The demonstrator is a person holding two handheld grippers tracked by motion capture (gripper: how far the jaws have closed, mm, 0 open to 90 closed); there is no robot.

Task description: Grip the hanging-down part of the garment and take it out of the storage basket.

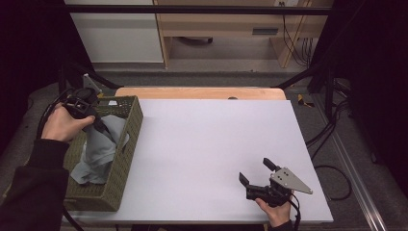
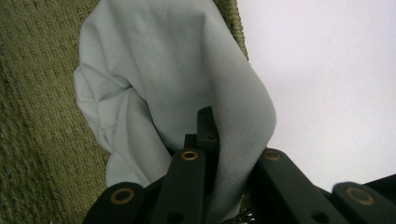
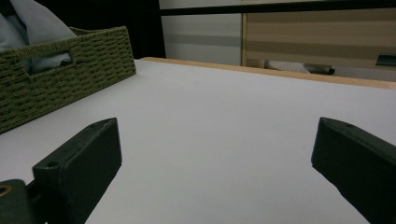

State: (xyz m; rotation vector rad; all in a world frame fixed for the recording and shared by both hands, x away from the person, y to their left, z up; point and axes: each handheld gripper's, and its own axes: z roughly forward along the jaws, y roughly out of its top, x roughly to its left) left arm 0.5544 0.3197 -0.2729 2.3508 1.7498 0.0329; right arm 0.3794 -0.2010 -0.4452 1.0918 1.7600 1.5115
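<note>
A pale grey cloth (image 1: 100,144) hangs bunched in an olive woven basket (image 1: 126,159) at the table's left edge. My left gripper (image 1: 98,126) is over the basket, shut on a fold of the grey cloth (image 2: 187,79), which rises above the basket rim (image 2: 233,18). My right gripper (image 1: 257,172) rests low near the table's front right, open, with nothing between its jaws. From there the basket (image 3: 60,74) stands at the far left with the cloth (image 3: 32,23) sticking out of it.
The white tabletop (image 1: 211,144) stretches between the basket and my right gripper. A wooden strip (image 1: 202,92) edges the table's far side. Cables (image 1: 332,139) lie on the floor to the right, and a cabinet (image 1: 120,33) stands behind.
</note>
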